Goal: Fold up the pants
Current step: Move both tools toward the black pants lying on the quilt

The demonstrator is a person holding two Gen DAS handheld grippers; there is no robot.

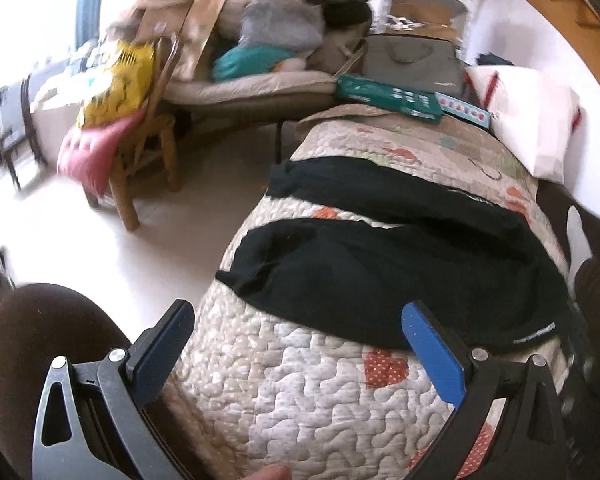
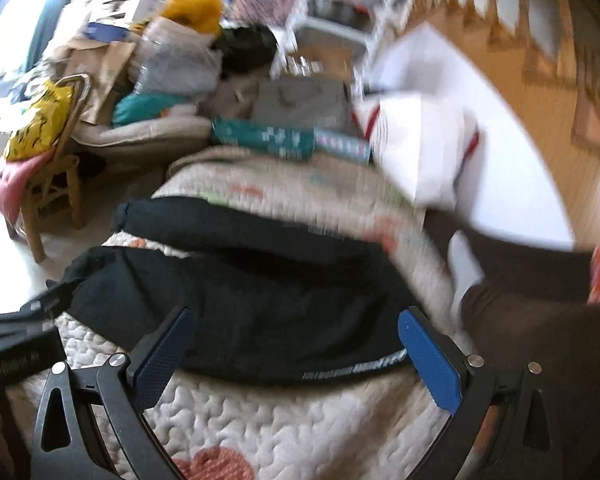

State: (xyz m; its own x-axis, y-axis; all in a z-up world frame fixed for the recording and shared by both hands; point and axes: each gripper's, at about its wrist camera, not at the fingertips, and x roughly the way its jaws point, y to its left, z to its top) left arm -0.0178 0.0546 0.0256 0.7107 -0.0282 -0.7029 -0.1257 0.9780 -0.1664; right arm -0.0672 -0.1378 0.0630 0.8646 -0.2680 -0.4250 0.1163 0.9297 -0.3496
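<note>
Quilt covers the whole work surface, soft and lumpy; expect the cloth to drag on it, so lift rather than slide.

Pants, black, lie spread flat on the quilt, two legs apart w/ a strip of quilt showing between them. Waistband w/ white lettering sits nearest you, toward the right; leg ends run off to the left, near the quilt's edge. No fold made yet, by the look of it.

Left gripper: fingers wide apart, nothing between them, hovering over bare quilt just short of the near leg. Right gripper: also spread wide, empty, above the waistband end. Right view is motion-blurred, so contact w/ cloth can't be judged.

Likely first step: bring one leg over the other. Suggest:
- Right takes the waistband corner of the near leg; left takes the same leg further along, toward the hem.
- Pinch only the top leg's layers, not the quilt.
- Lift both together, keep the edge taut, lay seam to seam.

Risk: grabbing quilt w/ the cloth; uneven lift gives a skewed fold.
</note>
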